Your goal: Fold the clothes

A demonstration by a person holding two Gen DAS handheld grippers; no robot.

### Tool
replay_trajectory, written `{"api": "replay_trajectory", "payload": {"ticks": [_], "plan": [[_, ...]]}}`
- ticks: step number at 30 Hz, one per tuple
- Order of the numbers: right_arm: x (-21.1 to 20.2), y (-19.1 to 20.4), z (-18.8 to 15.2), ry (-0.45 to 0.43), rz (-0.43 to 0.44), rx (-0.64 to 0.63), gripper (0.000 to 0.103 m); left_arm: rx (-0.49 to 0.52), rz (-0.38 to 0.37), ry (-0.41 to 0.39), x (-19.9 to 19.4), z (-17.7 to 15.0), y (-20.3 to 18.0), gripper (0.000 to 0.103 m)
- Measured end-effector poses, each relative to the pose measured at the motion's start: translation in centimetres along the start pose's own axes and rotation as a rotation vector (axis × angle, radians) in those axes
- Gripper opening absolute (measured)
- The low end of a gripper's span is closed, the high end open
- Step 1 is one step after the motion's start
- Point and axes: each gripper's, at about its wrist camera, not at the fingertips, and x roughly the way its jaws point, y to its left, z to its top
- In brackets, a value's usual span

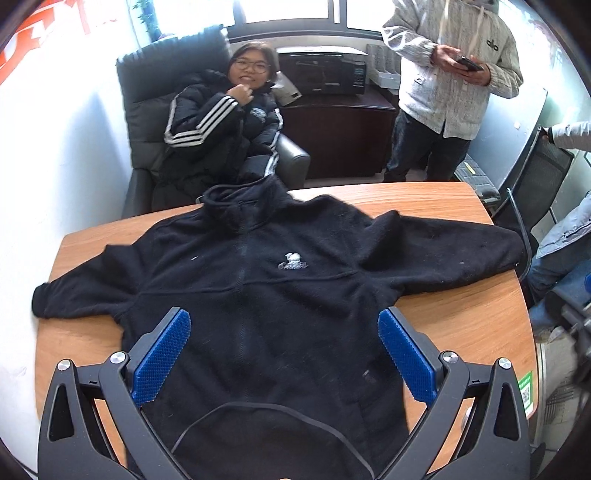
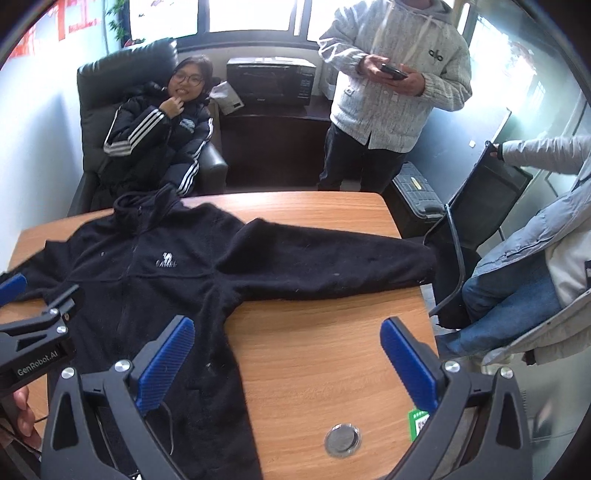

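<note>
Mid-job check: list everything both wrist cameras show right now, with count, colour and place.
fleece jacket: 1, black, spread flat on the table, front up, sleeves out to both sides
table: 1, wood-brown, under the jacket
cable grommet: 1, grey, in the tabletop near edge
green sticker: 1, table edge
armchair: 1, dark, behind the table, a seated person in it
microwave: 1, black, on the dark cabinet
phone: 1, dark, in a standing person's hands
left gripper: open, over the jacket
right gripper: open, over bare table

Daylight from windows ahead of you blown out, fisheye bending at edges, dark vignette corners, jacket detail lost.
</note>
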Motion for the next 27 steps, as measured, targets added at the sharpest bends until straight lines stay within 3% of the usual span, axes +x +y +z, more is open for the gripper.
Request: {"api": "replay_trajectory", "payload": {"ticks": [4,7,13,17,25,27], "plan": [[2.9,-7.7,0.4,-0.031,0.114,0.044,0.103,0.056,0.02,-0.031,2.4,0.7,-4.9,0.103],[6.5,-15.5,-0.1,-0.044,0.191,0.07,0.103,0.071,-0.025,-0.032,4.5,1.2,-8.4,0.103],[16.2,-28.1,-0.4,0.013,0.19,0.18,0.089,0.117,-0.135,0.009,10.9,2.8,-14.0,0.103],[22.5,-33.8,-0.1,0.048,0.217,0.234,0.081,0.152,-0.169,0.008,15.1,4.4,-16.1,0.103],[37.1,-41.0,0.8,0.228,0.488,0.37,0.081,0.184,-0.226,0.064,22.1,5.3,-16.5,0.102],[40.2,-41.8,0.6,0.285,0.575,0.415,0.074,0.222,-0.235,0.082,23.1,5.2,-17.2,0.102]]}}
